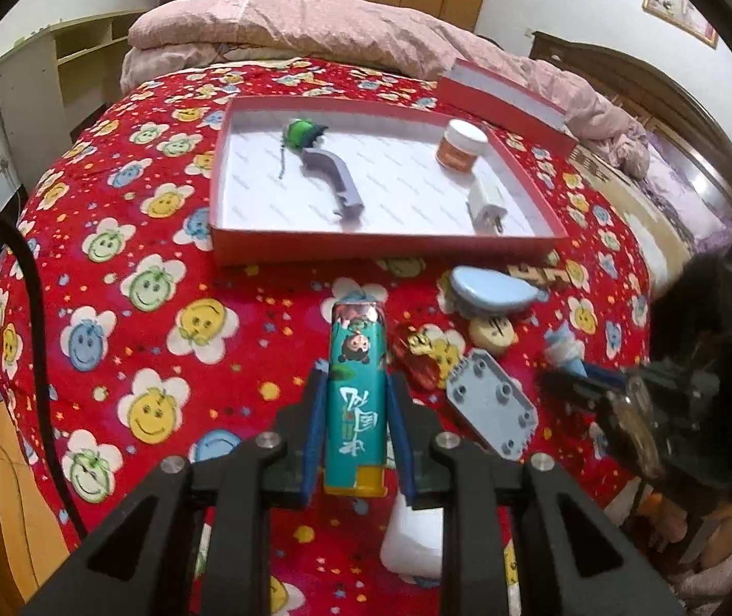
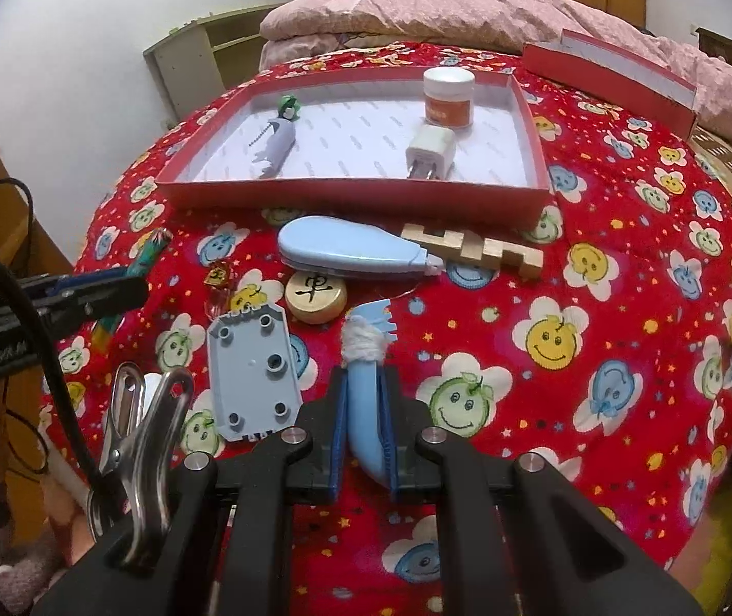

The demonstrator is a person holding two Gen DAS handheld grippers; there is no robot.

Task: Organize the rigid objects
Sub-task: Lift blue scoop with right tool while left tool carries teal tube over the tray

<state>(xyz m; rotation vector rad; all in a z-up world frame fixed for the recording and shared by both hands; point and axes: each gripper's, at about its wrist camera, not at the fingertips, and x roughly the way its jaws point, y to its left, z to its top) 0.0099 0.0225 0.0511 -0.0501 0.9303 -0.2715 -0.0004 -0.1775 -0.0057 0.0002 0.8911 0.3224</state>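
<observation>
Clamped between the blue pads of the left gripper [image 1: 357, 410] is a teal printed lighter with a yellow base [image 1: 357, 395], held lengthwise along the fingers above the red smiley-flower bedspread [image 1: 124, 308]. The right gripper [image 2: 363, 410] is closed on the curved handle of a pale blue plastic comb-like tool [image 2: 366, 359], whose neck is wrapped in white thread.

An open red cardboard box with a white lining [image 2: 345, 195] is set toward the far edge of the bedspread. Inside it, a grey-lilac plastic handle [image 1: 335, 179] and a small green toy [image 1: 300, 133] are seen near the far left corner, a white-lidded orange jar [image 2: 448, 97] near the far right corner, and a white plug adapter [image 2: 430, 154] just in front of the jar.

Between the box's near wall and the grippers, a light blue correction-tape dispenser [image 2: 350, 249], a notched wooden block [image 2: 473, 246], a round wooden chess piece [image 2: 314, 292], a grey plastic plate with stud holes [image 2: 255, 374] and what may be a small red-and-gold charm [image 1: 419, 349] are spread on the bedspread. The box's red lid [image 2: 617, 72] is laid at the far right corner.
</observation>
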